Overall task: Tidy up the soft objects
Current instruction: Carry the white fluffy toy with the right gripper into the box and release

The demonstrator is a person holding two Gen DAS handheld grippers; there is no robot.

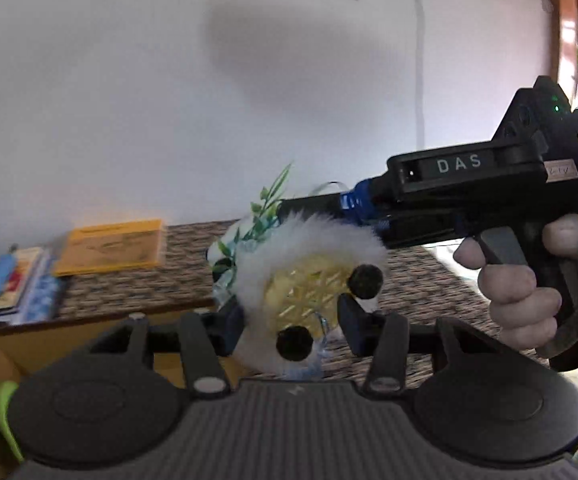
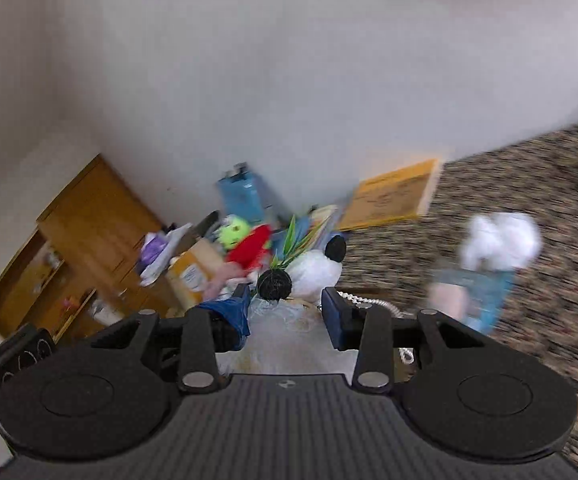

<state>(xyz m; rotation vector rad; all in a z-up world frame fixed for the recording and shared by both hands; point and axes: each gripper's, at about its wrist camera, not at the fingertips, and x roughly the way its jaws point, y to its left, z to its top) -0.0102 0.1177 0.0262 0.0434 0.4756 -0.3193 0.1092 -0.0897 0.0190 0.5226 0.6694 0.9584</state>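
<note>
The speckled worktop (image 1: 137, 280) has a yellow book (image 1: 109, 246) lying near its back edge by the wall. Up above the worktop is a fluffy white toy (image 1: 309, 264) with black pom-poms and green leaves. The left gripper (image 1: 289, 320) squeezes its bottom and the right gripper (image 2: 285, 312) pinches its top, both grasping the toy.
</note>
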